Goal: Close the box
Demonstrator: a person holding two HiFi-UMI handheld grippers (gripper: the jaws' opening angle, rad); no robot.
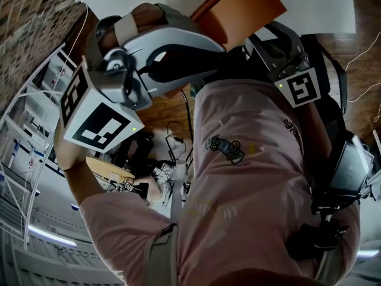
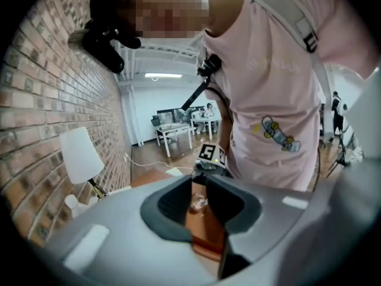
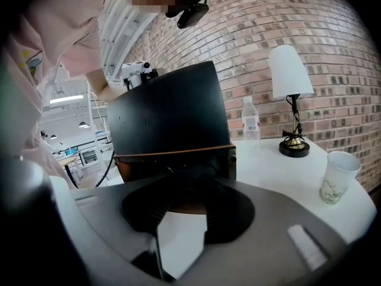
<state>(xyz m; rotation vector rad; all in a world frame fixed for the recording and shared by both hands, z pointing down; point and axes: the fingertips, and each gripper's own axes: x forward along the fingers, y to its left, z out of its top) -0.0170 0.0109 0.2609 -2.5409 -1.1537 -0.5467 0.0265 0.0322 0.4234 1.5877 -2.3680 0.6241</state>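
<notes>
Black flat-sided box: matt outer panel with faint pale specks; orange-brown rim and inner face smooth, perhaps coated card, though blurred up close.
Grey plastic left gripper: smooth moulded shell, soft sheen.
Dark fingers: matt, no shine.
Grey plastic right gripper: same smooth shell, dull shine.
White round counter: smooth, low sheen.
Red-brown brick wall: rough, matt.
White-shaded table lamp: matt shade; dark metal stem, glossy base.
Clear plastic bottle: glossy.
Pale translucent cup: smooth, semi-clear wall.
Pink cloth shirt: soft, matt.
</notes>
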